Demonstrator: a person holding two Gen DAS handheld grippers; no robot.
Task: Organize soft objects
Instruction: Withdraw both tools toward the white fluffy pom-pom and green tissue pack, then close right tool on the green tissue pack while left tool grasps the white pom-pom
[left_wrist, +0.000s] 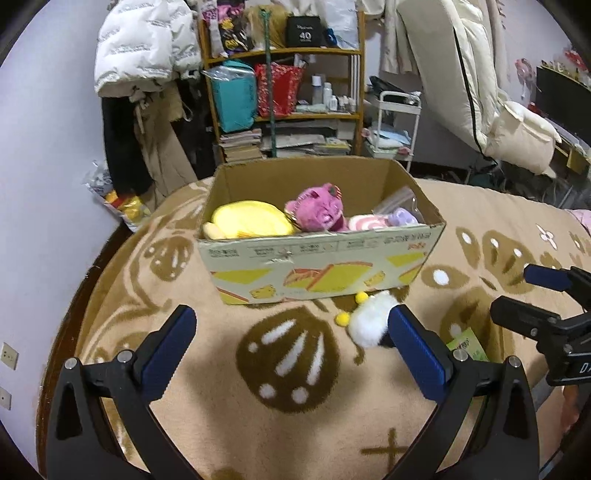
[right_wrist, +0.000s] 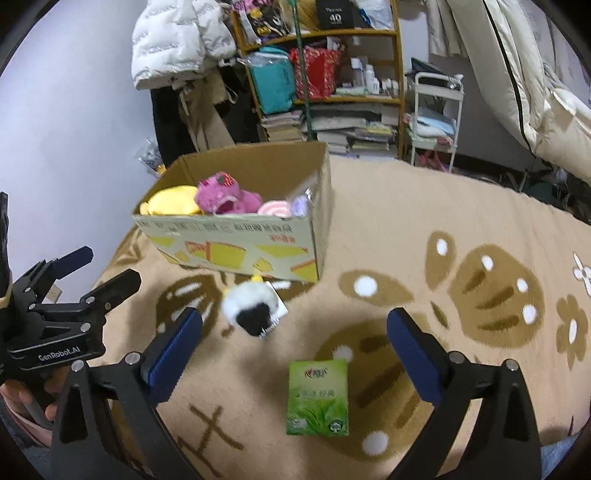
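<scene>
An open cardboard box stands on the patterned blanket. It holds a yellow plush, a pink bear plush, a pink-white swirl toy and a purple toy. A white and black fluffy toy with yellow pompoms lies on the blanket just in front of the box. My left gripper is open and empty, with the fluffy toy beside its right finger. My right gripper is open and empty above a green tissue pack.
The tan and brown blanket covers the bed. Behind it stand a cluttered wooden shelf, a white puffer jacket, a white cart and pale bedding at right.
</scene>
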